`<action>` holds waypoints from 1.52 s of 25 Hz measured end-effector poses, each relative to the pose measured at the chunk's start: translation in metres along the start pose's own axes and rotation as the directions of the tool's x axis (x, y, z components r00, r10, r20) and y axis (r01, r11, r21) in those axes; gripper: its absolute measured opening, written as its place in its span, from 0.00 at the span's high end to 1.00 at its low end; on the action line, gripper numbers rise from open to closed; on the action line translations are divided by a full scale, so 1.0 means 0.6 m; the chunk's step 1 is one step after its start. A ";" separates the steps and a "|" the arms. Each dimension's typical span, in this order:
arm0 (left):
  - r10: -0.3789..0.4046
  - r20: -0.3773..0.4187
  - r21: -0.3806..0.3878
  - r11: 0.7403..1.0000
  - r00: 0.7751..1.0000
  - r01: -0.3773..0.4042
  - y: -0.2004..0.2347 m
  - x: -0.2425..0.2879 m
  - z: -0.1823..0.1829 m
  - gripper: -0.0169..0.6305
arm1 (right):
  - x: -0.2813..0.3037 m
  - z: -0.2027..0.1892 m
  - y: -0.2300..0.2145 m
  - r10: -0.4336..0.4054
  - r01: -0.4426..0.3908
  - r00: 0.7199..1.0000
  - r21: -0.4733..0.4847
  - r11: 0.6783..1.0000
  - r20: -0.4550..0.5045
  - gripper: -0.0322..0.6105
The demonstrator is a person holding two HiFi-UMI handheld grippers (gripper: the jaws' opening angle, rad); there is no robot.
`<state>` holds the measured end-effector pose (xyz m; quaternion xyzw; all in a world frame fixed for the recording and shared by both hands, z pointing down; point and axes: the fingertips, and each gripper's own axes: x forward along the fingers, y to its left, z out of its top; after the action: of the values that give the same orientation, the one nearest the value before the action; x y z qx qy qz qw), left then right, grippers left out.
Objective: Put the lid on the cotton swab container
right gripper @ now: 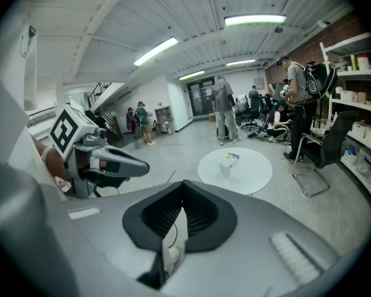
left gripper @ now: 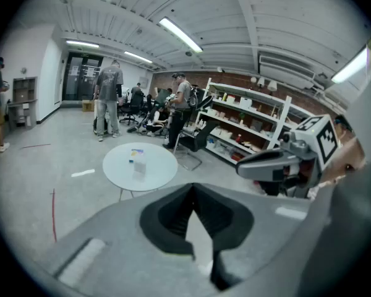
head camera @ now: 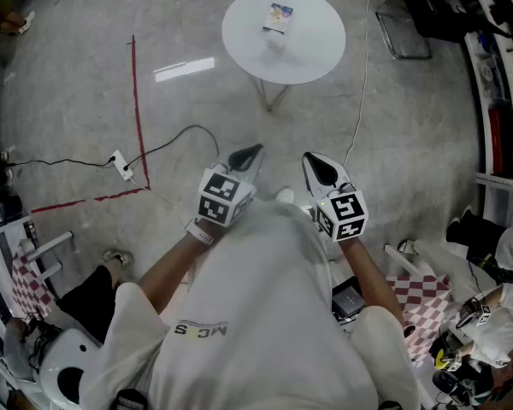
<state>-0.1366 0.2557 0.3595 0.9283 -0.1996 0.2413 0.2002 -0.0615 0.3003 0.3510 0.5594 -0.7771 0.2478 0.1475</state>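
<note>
A round white table (head camera: 308, 45) stands on the floor well ahead of me. On it sit a small clear container (head camera: 276, 41) and a blue-and-yellow pack (head camera: 280, 14) just behind it; which one is the lid is too small to tell. Both show again as the container (left gripper: 138, 163) and pack (left gripper: 136, 153) in the left gripper view, and as the container (right gripper: 226, 168) and pack (right gripper: 233, 158) in the right gripper view. My left gripper (head camera: 246, 155) and right gripper (head camera: 322, 171) are held close to my chest, far from the table. Each has its jaws together and nothing between them.
A red tape line (head camera: 135, 101) and a power strip with cable (head camera: 120, 166) lie on the floor to the left. A chair (head camera: 402, 24) and shelves (head camera: 496, 84) stand at the right. People sit on the floor near me on both sides, and others stand in the background (left gripper: 108, 98).
</note>
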 end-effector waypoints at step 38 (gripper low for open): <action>0.164 0.044 -0.122 0.980 0.986 -0.157 -0.248 0.051 0.014 0.97 | -0.198 -0.024 -0.097 0.097 -0.099 0.977 0.003 0.995 0.189 0.95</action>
<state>-0.0392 0.3683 0.3279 0.9019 -0.2932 0.2192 0.2294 0.0317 0.3883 0.3155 0.5421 -0.8128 0.2054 0.0575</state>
